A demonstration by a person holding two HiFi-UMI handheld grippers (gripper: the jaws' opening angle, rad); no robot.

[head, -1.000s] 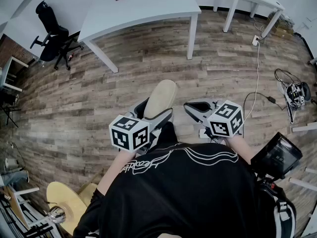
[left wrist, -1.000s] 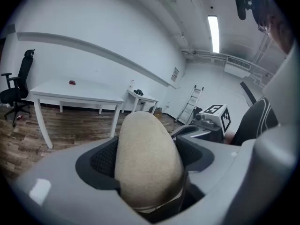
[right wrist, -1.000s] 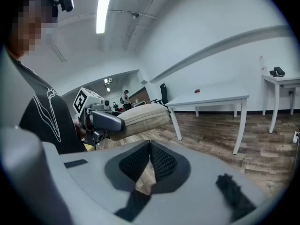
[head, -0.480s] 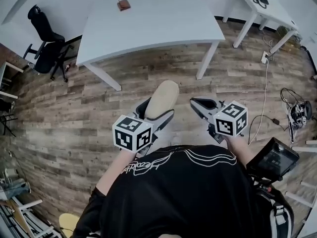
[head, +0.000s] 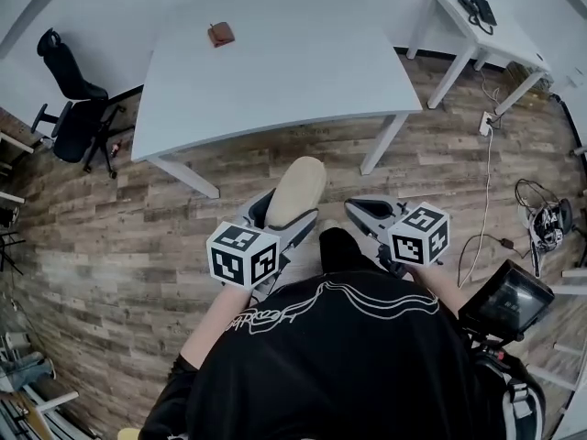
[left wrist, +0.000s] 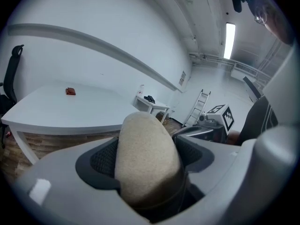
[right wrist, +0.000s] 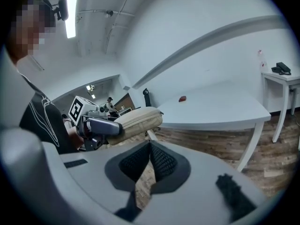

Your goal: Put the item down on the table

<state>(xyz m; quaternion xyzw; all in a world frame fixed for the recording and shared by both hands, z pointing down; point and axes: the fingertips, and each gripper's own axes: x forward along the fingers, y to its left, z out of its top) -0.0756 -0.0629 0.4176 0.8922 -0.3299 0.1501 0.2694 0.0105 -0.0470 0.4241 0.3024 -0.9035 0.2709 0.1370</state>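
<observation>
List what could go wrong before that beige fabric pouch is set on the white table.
1. The left gripper clamps only the near end of the beige fabric pouch. Most of it juts past the jaws, so it may sag or slip out on the way.
2. The pouch hangs over the wooden floor, short of the white table. Opening too soon would likely drop it there.

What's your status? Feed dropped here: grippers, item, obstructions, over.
Left gripper shut on beige pouch, held over floor. Right gripper shut, empty. Table ahead, small brown object at its far side.
</observation>
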